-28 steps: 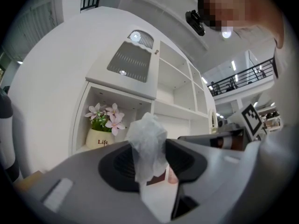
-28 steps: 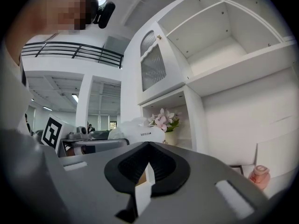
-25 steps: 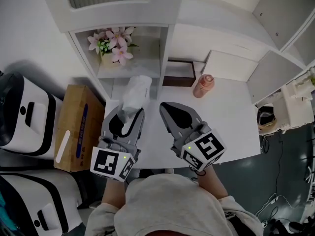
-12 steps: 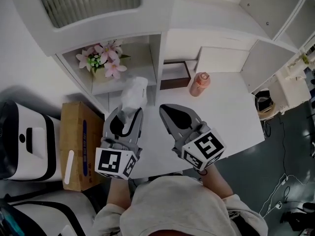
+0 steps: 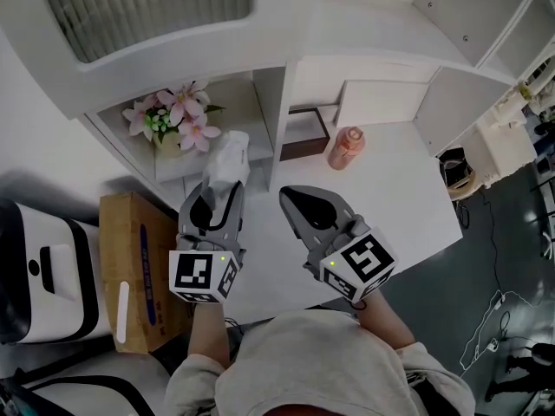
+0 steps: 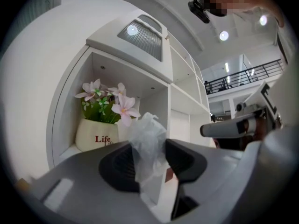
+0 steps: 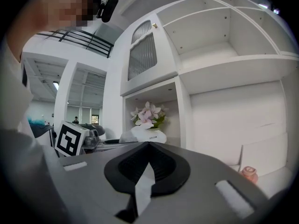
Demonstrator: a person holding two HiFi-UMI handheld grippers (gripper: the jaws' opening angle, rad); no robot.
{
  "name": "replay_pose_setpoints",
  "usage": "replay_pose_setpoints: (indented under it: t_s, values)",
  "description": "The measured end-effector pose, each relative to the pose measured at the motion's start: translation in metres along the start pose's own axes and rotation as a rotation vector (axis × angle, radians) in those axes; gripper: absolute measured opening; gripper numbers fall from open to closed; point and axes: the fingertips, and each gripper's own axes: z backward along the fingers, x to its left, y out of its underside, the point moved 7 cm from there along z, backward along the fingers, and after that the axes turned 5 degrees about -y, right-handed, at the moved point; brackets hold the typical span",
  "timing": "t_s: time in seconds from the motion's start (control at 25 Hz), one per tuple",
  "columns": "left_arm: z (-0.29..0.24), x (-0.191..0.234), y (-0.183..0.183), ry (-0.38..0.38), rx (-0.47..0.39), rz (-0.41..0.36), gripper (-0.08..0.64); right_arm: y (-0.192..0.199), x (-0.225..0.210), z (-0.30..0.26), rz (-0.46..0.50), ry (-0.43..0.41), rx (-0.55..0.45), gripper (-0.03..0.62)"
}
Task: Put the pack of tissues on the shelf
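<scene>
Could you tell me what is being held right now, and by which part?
The left gripper clamps the pack of tissues by its near end; the rest juts past the jaws. The right gripper is shut, empty.

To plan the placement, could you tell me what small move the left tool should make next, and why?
Probably ease the left tool forward: it grips the pack of tissues just short of the open shelf compartment, with free space beside the flower pot.
</scene>
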Motion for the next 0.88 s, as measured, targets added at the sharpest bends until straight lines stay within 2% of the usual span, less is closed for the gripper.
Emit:
replay_pose_setpoints:
  t_s: [0.24,0.56,0.88]
  values:
    - [-0.02,0.012,0.016,-0.014,0.042,0.019,0.161,0.001,-0.007,-0.001,0.01,0.024,0.025,0.0]
    - [-0.042,0.013,0.026,-0.031,0.058,0.004,0.161,0.005,-0.022,0.003,0.0,0.049,0.038,0.0]
    - [-0.063,0.015,0.026,-0.047,0.078,0.044,0.16,0.007,-0.033,0.009,-0.012,0.07,0.042,0.0]
